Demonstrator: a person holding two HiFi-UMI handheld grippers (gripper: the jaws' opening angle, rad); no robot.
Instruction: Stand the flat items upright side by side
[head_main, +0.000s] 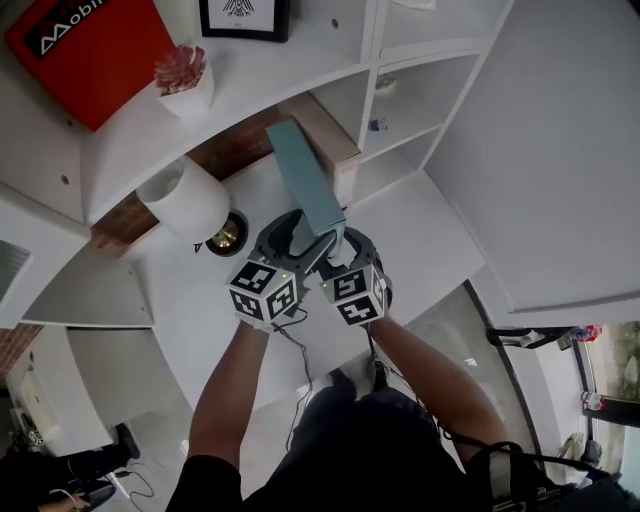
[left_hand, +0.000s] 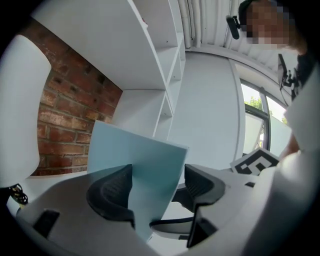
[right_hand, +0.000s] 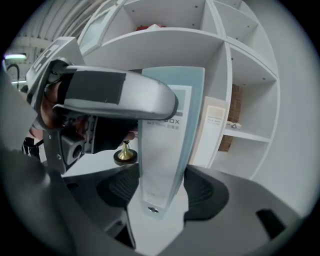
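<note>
A pale blue flat box (head_main: 304, 176) stands tilted over the white desk, in front of the shelf unit. Its lower end sits between both grippers. My left gripper (head_main: 292, 238) is open around it: in the left gripper view the box (left_hand: 145, 160) leans against the left pad, and a gap separates it from the right pad (left_hand: 200, 182). My right gripper (head_main: 345, 248) is shut on the box's narrow spine (right_hand: 167, 125), with a pad on each side. A cream flat box (right_hand: 212, 130) stands upright just behind it, against a shelf divider.
A white lamp shade (head_main: 185, 200) and a small brass stand (head_main: 225, 235) are on the desk to the left. Above them the shelf holds a potted plant (head_main: 183, 75) and a red box (head_main: 90, 50). White shelf compartments (head_main: 400, 110) lie to the right.
</note>
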